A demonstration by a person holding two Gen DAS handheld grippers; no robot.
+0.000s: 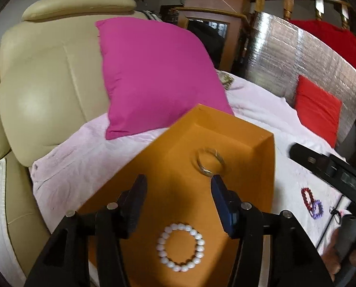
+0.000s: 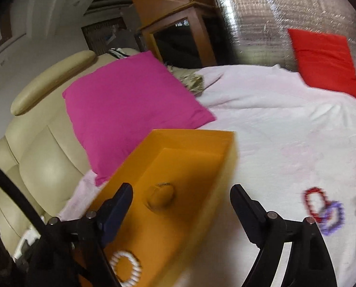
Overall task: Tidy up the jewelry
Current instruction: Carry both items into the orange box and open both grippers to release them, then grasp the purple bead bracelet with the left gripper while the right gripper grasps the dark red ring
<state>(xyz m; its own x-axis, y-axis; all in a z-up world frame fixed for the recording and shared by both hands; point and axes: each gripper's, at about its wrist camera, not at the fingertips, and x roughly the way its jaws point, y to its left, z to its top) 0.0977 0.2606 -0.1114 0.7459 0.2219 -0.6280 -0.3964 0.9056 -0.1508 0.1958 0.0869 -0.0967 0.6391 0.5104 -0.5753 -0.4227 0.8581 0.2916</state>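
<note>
The left gripper (image 1: 178, 186) fills the lower middle of its frame, angled downward, its jaws parted with nothing pinched between them. The right gripper (image 2: 181, 197) sits low in its own frame, jaws spread wider still and likewise empty.

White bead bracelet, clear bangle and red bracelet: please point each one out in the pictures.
white bead bracelet (image 1: 180, 247), left wrist view, on a bead at its top.
clear bangle (image 1: 210, 173), left wrist view, on its near rim.
red bracelet (image 2: 309, 203), right wrist view, on its left side.
</note>
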